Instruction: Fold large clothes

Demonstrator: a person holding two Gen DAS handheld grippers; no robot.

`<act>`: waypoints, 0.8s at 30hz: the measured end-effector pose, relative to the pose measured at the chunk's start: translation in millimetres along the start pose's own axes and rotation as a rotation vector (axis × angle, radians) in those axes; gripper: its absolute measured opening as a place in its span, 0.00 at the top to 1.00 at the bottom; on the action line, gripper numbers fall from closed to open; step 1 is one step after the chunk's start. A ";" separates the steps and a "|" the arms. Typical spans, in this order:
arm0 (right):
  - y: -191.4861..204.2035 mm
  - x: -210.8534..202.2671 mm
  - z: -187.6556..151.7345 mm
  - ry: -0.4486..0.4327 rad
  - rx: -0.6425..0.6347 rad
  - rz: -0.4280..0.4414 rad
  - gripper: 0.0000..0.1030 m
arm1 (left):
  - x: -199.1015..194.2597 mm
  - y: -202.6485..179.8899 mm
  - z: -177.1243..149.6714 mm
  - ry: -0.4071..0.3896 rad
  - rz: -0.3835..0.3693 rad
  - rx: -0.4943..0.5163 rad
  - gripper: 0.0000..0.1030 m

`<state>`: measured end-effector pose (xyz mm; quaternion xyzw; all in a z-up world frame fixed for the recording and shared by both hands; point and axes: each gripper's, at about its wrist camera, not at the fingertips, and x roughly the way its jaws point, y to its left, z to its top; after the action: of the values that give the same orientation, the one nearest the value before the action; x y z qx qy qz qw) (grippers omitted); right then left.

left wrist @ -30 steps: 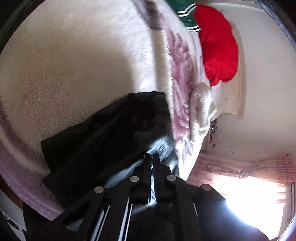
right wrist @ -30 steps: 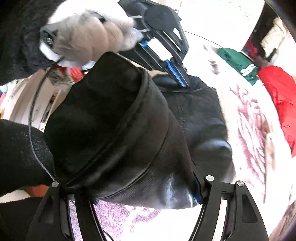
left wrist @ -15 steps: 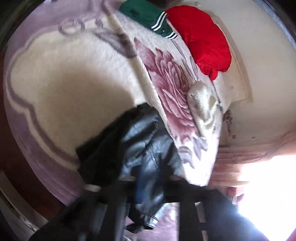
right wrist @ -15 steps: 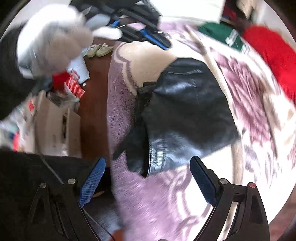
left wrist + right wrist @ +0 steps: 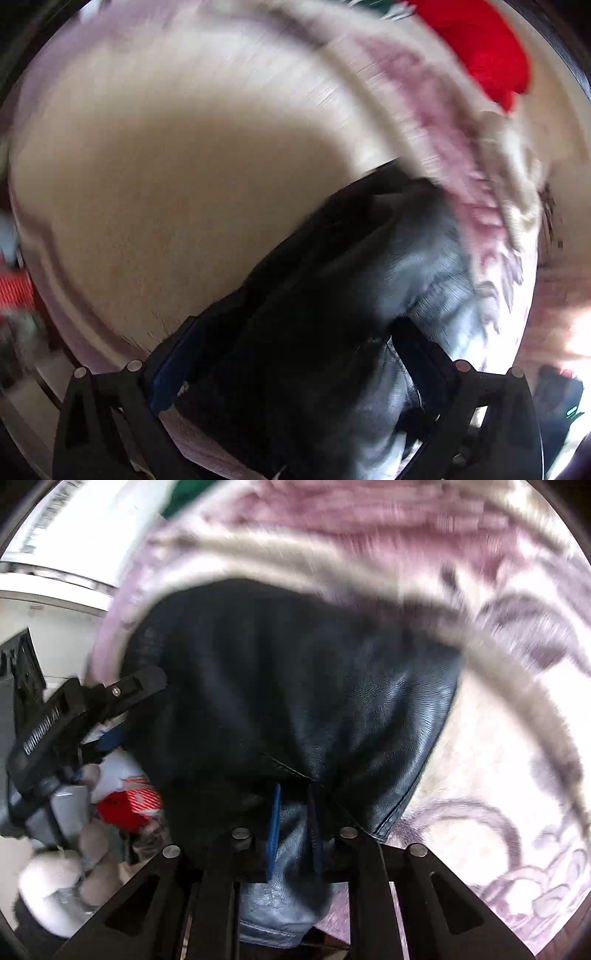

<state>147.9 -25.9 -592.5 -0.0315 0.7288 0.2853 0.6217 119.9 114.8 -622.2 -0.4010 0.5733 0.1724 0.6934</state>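
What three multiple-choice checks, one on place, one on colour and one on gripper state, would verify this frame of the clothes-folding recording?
1. Where does the black leather garment lie?
A. on the patterned fleece blanket
B. on a bare wooden floor
C. in a basket

2. What colour is the garment at the blanket's far edge, top right of the left wrist view?
A. yellow
B. red
C. blue

3. How does the right gripper stand?
A. wide open over bare blanket
B. out of view
C. closed on a fold of the leather

Key: 1 A, the blanket shows all round the leather. 2 B, it is bright red. 3 C, its fingers have just been closing and now pinch a bunched fold.
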 end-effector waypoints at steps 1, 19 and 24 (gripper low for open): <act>-2.0 16.5 -0.2 0.060 0.003 -0.007 0.85 | 7.8 13.7 -3.5 0.019 -0.046 -0.051 0.00; -61.2 33.9 153.5 0.333 -0.309 0.507 0.04 | -56.8 73.7 -83.9 -0.241 -0.215 -0.372 0.00; -26.8 78.6 164.2 0.524 -0.400 0.555 0.00 | -52.2 70.8 -95.5 -0.256 -0.196 -0.388 0.00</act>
<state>286.8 50.6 -685.7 -0.0256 0.7731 0.5599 0.2970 -7.1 98.1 -600.9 -0.5554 0.3955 0.2605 0.6836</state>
